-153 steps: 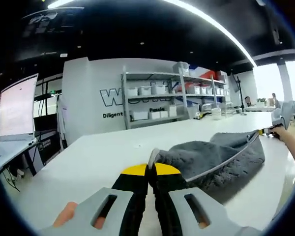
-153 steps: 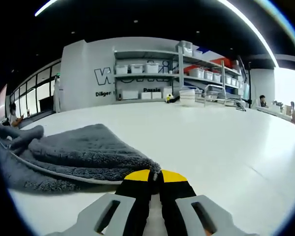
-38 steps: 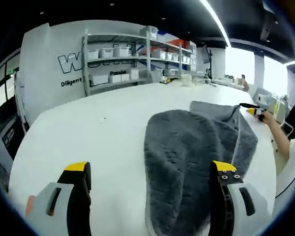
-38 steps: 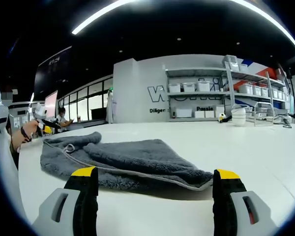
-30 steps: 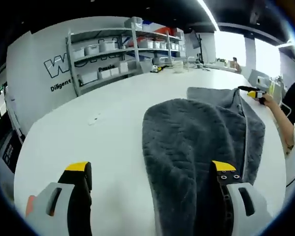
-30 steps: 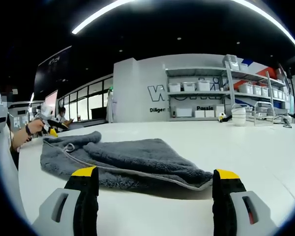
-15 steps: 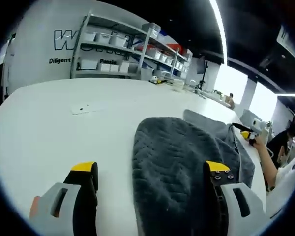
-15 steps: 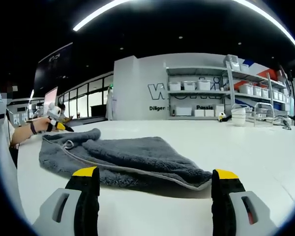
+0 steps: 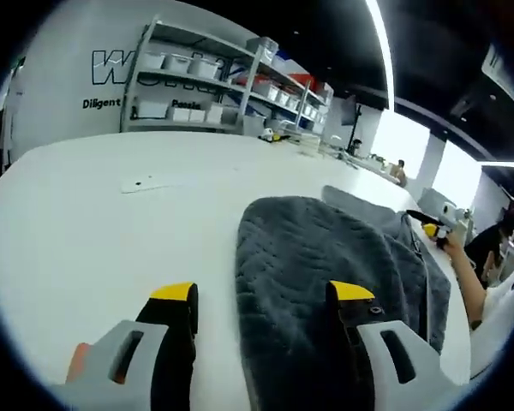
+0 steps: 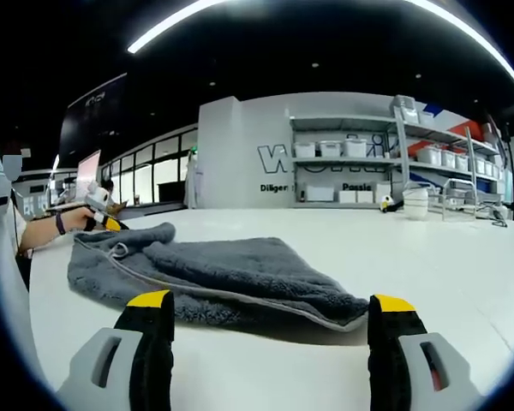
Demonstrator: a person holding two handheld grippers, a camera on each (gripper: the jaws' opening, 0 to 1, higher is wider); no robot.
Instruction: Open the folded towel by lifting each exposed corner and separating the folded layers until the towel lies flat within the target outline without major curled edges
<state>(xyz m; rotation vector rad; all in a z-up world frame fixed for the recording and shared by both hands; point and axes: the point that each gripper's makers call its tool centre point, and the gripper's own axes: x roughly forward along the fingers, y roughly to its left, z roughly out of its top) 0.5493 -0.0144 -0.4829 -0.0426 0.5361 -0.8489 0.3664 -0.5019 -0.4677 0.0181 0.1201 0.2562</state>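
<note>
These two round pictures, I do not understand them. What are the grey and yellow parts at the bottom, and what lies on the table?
No robot is here. A person holds one pair of hand tongs in each hand, and a small camera rides on each.

In the left gripper view, the left tongs rise from the bottom: grey arms with yellow tips, jaws apart, holding nothing. The right gripper view shows the right tongs, also open and empty.

On the large white table lies a dark grey fluffy towel, still folded over in layers and rumpled. The left tongs hover over its rounded edge.

Behind stand metal shelves with white boxes.
</note>
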